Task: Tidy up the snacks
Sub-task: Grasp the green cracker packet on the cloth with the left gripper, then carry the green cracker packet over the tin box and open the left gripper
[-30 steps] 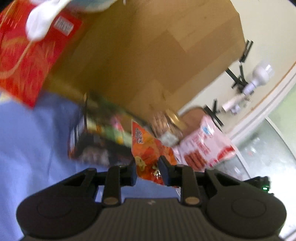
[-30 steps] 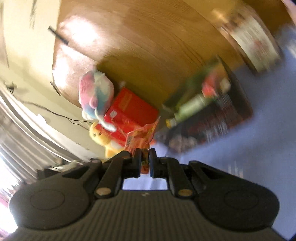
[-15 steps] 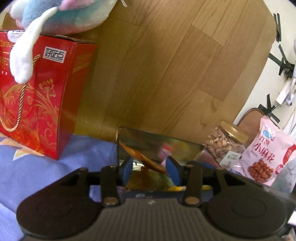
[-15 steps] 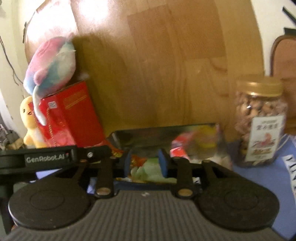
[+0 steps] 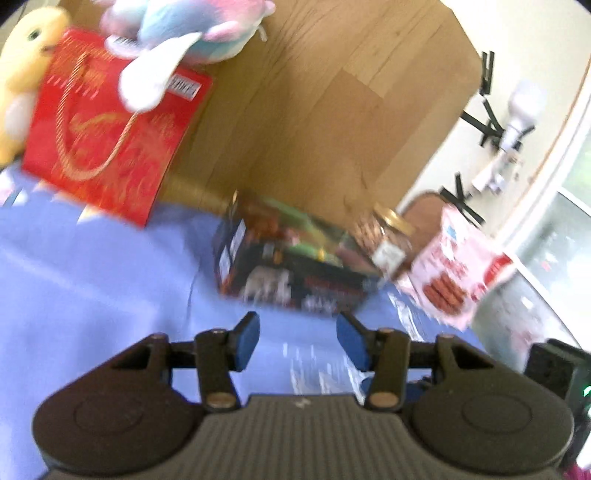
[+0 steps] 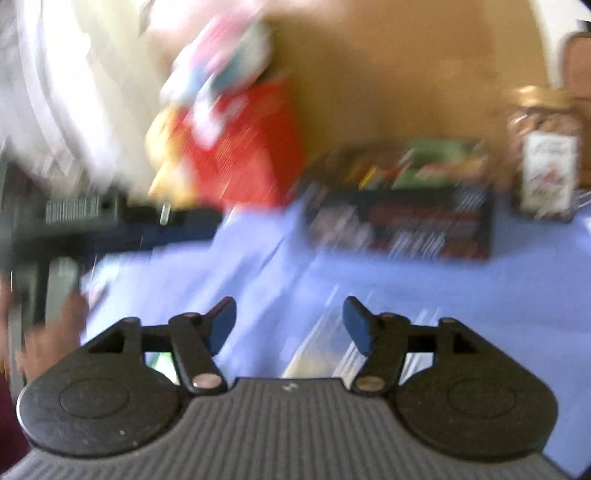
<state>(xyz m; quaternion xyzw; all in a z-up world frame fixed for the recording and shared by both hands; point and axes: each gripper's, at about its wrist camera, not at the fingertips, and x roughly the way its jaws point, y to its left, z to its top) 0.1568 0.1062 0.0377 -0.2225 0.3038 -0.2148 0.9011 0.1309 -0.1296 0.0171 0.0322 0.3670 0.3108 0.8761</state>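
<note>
A dark printed snack box holding several packets sits on the blue cloth against a wooden board; it shows blurred in the right wrist view too, as the snack box. My left gripper hangs short of the box, jaws opening, nothing between them. My right gripper is likewise back from the box with jaws opening and empty. A jar of nuts stands just right of the box, and a pink snack bag leans further right. In the right wrist view the jar is at the far right.
A red gift bag stands at the left with a pastel plush on top and a yellow plush beside it. A clear wrapper lies on the cloth near my left gripper. A window edge is at the right.
Both grippers let go of the orange snack packet over the box, opened, and pulled back toward the near side of the cloth. The box now lies farther ahead in both views.
</note>
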